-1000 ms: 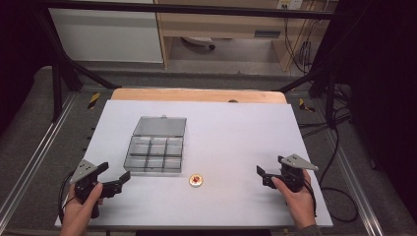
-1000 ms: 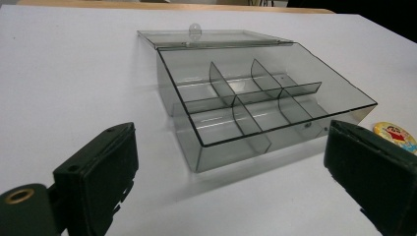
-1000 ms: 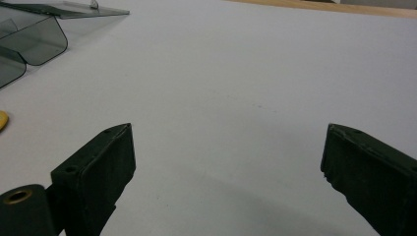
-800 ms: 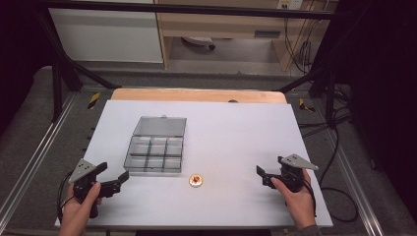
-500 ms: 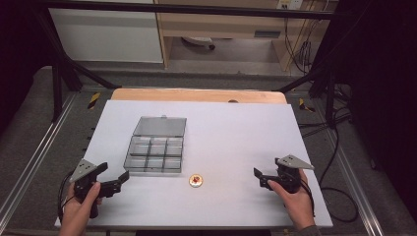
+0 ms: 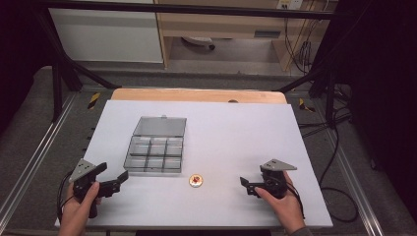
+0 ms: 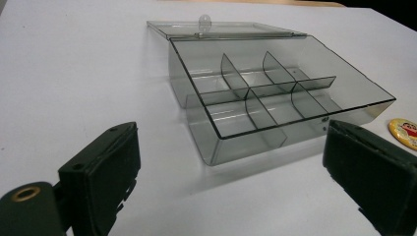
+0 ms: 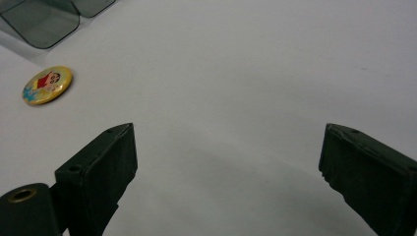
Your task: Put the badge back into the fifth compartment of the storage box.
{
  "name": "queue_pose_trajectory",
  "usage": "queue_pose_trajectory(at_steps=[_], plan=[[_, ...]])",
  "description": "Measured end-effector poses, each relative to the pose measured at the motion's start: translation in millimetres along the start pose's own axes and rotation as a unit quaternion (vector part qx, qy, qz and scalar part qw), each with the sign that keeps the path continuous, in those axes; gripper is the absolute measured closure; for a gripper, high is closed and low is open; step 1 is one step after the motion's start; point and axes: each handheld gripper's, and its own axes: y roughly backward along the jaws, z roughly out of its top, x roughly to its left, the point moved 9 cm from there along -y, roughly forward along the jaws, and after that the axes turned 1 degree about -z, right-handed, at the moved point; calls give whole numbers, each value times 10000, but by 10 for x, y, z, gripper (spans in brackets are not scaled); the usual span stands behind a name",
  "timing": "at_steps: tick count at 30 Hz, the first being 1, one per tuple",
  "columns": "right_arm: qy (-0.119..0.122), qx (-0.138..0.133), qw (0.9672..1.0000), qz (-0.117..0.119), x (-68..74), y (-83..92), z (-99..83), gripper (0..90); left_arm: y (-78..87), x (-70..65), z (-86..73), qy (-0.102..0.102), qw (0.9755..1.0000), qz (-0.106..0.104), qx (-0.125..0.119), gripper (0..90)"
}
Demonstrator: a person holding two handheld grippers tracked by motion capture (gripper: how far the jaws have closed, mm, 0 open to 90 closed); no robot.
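Observation:
A clear grey compartment box (image 6: 155,153) lies left of the table's middle, its lid (image 6: 161,126) folded flat behind it and its cells empty. A small round yellow badge (image 6: 196,181) with a cartoon figure lies just in front of the box's right corner. My left gripper (image 6: 112,173) is open near the front left edge and faces the box (image 7: 275,98), with the badge (image 7: 405,132) at the right margin. My right gripper (image 6: 246,186) is open at the front right, empty, pointing left toward the badge (image 8: 47,85).
The white table top (image 6: 246,132) stretches bare to the right of the box. A wooden strip (image 6: 196,95) runs along its far edge. Metal frame rails and cables (image 6: 339,132) flank the table. A corner of the box (image 8: 44,19) shows in the right gripper view.
The right hand has drawn its gripper slightly left and toward the front edge. The left gripper has barely shifted. Both stay open.

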Motion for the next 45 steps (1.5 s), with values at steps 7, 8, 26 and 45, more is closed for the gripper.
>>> queue_pose_trajectory(at_steps=[7, 8, 26, 45], plan=[[311, 289, 9988, 231, 346, -137, 20, 95, -1, -1, -2, -14, 10000, 18, 10, 75], [327, 309, 9986, 267, 390, -154, 26, 95, -1, -1, 0, -16, 10000, 14, 8, 76], [788, 564, 9936, 586, 1006, -471, 175, 88, -6, -11, 4, -42, 10000, -22, 11, 79], [1265, 744, 9859, 801, 1378, -708, 221, 314, -12, -19, 4, -59, 10000, -41, 9, 80]])
